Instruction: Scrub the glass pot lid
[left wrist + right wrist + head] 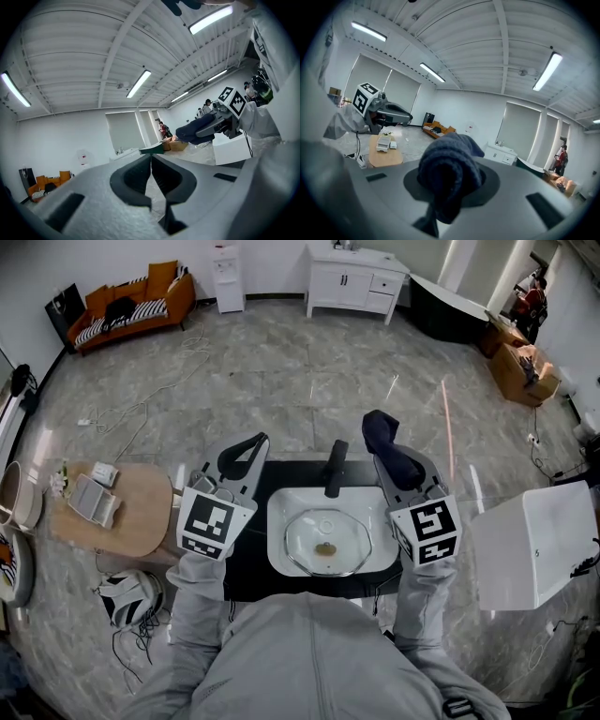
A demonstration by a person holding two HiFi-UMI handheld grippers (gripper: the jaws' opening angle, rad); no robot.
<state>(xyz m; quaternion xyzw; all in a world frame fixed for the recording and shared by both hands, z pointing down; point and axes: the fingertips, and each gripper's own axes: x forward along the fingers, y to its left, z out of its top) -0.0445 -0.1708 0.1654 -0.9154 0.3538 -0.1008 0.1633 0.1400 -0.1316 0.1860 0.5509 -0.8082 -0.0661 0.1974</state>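
The right gripper (386, 442), jaws pinching a dark blue cloth (449, 168), is pointing upward while the glass pot lid (327, 542) is lying flat in the white sink (278, 521) below and behind its jaws, midway to the left gripper (248, 448), whose jaws are pressing together empty.

Both grey-sleeved arms held forward, left gripper (251, 442) fingers closed together, right gripper (392, 454) fingers clamped on dark cloth (380, 427)

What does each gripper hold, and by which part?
The right gripper holds a dark cloth, clamped on its bunched middle. The left gripper holds nothing; its jaws are together.
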